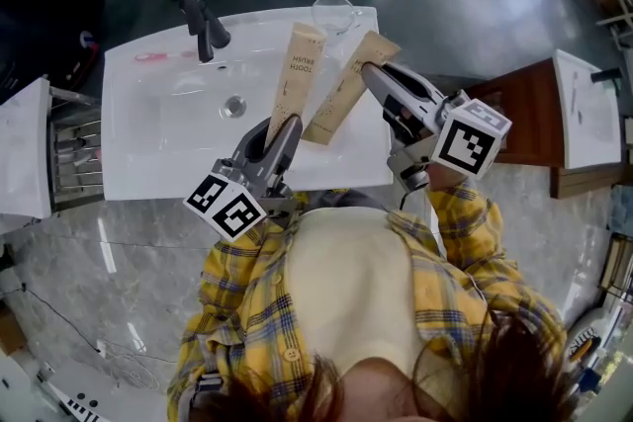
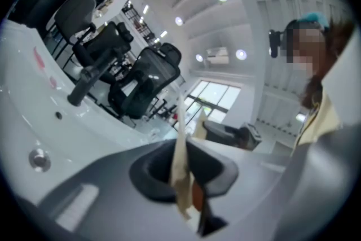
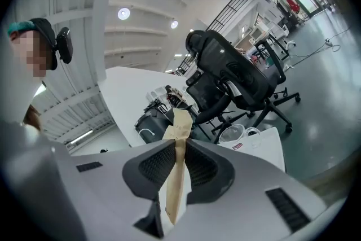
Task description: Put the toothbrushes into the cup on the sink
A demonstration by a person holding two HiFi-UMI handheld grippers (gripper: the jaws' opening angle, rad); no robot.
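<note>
Left tongs [image 1: 281, 128] pinch one toothbrush pack [image 1: 301, 64]; right tongs [image 1: 374, 74] clamp the second pack [image 1: 348, 86]; bring each upright over the glass cup [image 1: 333, 13]; lower fully before letting go.

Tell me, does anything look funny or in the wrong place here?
Yes. The toothbrushes are wrapped: the left tongs pinch the left pack, the right tongs the right pack, both tilted over the sink. The cup looks empty. A pink thing lies loose left of the tap.
</note>
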